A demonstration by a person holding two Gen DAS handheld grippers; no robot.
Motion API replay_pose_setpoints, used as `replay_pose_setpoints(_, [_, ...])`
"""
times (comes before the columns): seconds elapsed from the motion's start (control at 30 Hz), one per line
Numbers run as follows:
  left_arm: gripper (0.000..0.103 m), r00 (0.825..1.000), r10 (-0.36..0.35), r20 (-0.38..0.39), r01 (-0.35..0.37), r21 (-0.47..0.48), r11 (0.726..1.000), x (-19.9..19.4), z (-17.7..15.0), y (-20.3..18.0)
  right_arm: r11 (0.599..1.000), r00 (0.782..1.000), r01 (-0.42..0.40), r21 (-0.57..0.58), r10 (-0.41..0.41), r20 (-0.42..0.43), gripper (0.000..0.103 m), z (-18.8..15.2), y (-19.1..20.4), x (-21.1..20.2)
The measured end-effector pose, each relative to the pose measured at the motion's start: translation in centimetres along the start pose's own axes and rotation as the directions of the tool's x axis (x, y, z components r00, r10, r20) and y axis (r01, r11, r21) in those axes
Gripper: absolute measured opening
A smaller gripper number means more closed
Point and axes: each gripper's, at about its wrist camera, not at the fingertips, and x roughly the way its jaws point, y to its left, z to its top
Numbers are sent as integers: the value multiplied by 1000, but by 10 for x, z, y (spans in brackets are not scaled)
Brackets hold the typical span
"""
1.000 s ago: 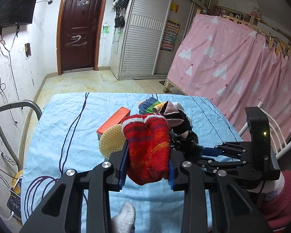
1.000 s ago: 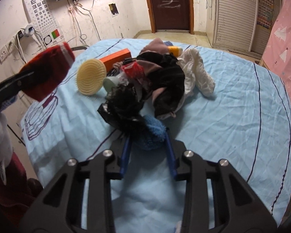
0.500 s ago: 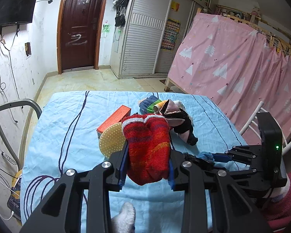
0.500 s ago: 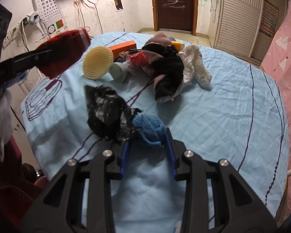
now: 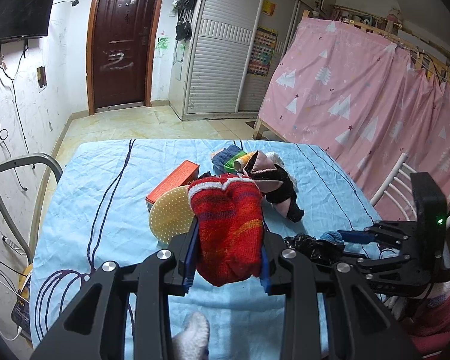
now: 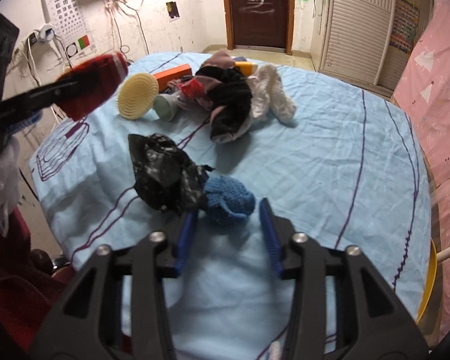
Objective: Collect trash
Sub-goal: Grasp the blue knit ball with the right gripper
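A red knitted sock (image 5: pixel 228 228) hangs above the blue tablecloth (image 5: pixel 105 198) with my left gripper (image 5: pixel 228 241) shut on it; the right wrist view shows the same sock (image 6: pixel 96 90) at upper left. My right gripper (image 6: pixel 228 210) is low over the table's near part and its jaws are opening. A small blue knitted piece (image 6: pixel 229 201) lies between its fingertips, the pads apart from it. A crumpled black plastic bag (image 6: pixel 165 174) lies against the blue piece on its left. In the left wrist view the right gripper (image 5: pixel 345 244) sits at right beside the bag (image 5: pixel 312 246).
Farther back on the table lie a yellow round brush (image 6: pixel 138 96), an orange box (image 6: pixel 172 76), a pale cup on its side (image 6: pixel 165 106) and a heap of dark and white clothes (image 6: pixel 234 102). A white chair (image 5: pixel 396 180) and a pink curtain (image 5: pixel 360 96) stand to the right.
My right gripper dragged the black bag and blue knitted piece away from the heap toward the near edge, then spread its jaws off them. The left gripper and red sock stayed still.
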Motion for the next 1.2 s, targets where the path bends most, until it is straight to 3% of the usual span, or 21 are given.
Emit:
replay_pose_setpoints(0.07, [24, 1000, 0, -2, 0, 0, 1000, 1, 0, 0, 1000, 1000, -2, 4, 2, 22, 55, 1, 0, -9])
replay_pose_setpoints(0.27, [24, 1000, -2, -5, 2, 6, 1000, 2, 0, -2, 999, 995, -6, 46, 1, 98, 55, 8, -12, -28])
replay_pose_setpoints(0.53, [24, 1000, 2, -2, -2, -2, 1000, 1, 0, 1, 1000, 1000, 23, 7, -23, 19, 55, 5, -3, 6])
replay_pose_setpoints(0.57, [24, 1000, 1, -4, -1, -2, 1000, 2, 0, 1, 1000, 1000, 25, 1, -25, 13, 54, 4, -2, 8])
replay_pose_setpoints(0.7, [24, 1000, -1, -11, 1, 0, 1000, 4, 0, 0, 1000, 1000, 22, -5, -22, 14, 29, 4, -1, 11])
replay_pose_setpoints(0.93, [24, 1000, -2, -9, 2, 2, 1000, 5, 0, -3, 999, 997, 49, 16, -50, 64, 28, 5, -10, 1])
replay_pose_setpoints(1.2, [24, 999, -32, -8, 32, 42, 999, 6, 9, -35, 994, 989, 73, 85, -84, 126, 28, 0, -45, -21])
